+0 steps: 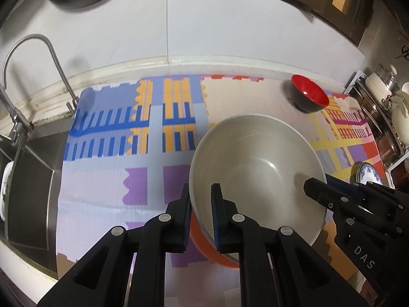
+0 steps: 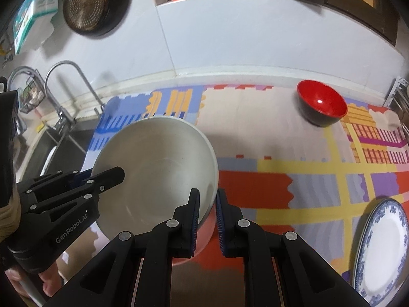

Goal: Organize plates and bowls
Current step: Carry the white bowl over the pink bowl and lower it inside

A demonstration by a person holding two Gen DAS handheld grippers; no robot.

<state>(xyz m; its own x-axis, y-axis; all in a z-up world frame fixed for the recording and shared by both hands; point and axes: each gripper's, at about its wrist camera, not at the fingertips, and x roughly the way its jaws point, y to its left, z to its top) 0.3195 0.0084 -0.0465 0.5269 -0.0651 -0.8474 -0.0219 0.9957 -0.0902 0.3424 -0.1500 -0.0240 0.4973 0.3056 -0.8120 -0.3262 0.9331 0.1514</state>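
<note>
The big bowl [image 1: 255, 176], centre frame, looks glazed, stiff, slippery and breakable. Each claw pinches its thin rim: left claw [image 1: 200, 220] on the near-left edge, right claw [image 2: 207, 220] opposite. Two-sided rim grips suit its probable weight.

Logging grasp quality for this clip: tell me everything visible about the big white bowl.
The white bowl is large, round and deep, glossy like ceramic or melamine, empty, with faint specks inside. It is tilted and sits nested in an orange bowl on the patterned mat. The left tongs straddle its near-left rim, the right tongs its near-right rim; whether they grip is unclear.
</note>
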